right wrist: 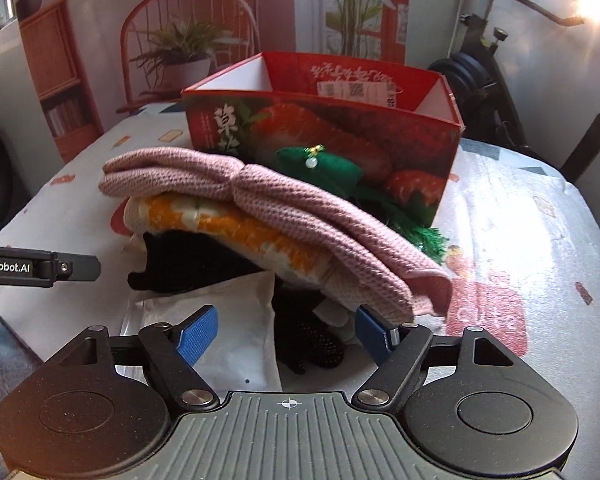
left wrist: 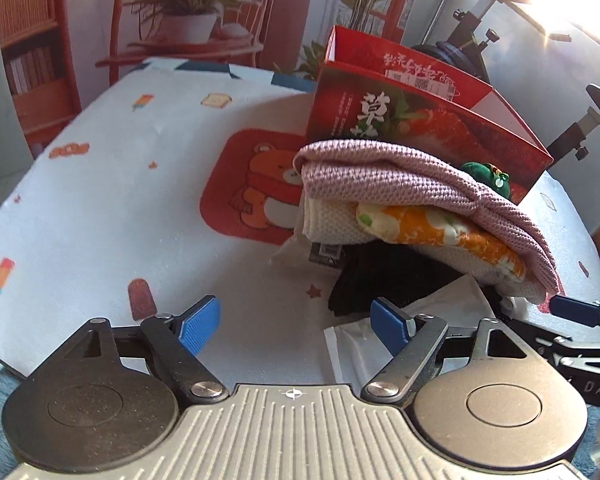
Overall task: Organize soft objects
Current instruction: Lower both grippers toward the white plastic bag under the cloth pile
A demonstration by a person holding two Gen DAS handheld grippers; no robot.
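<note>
Lettering "enRobot.AI" on left gripper (right wrist: 80,267), "DAS" on right gripper (left wrist: 572,312)

Table (left wrist: 100,200): wearing a white cloth printed with ice lollies and toast.
Red bear mat (left wrist: 252,188): lying near the table's middle.
Red box (right wrist: 320,136): standing open toward the far edge.
White packet (right wrist: 236,332): lying flat near the near edge.
Black fabric (right wrist: 196,260): lying under the stacked soft pile beside the box.
</note>
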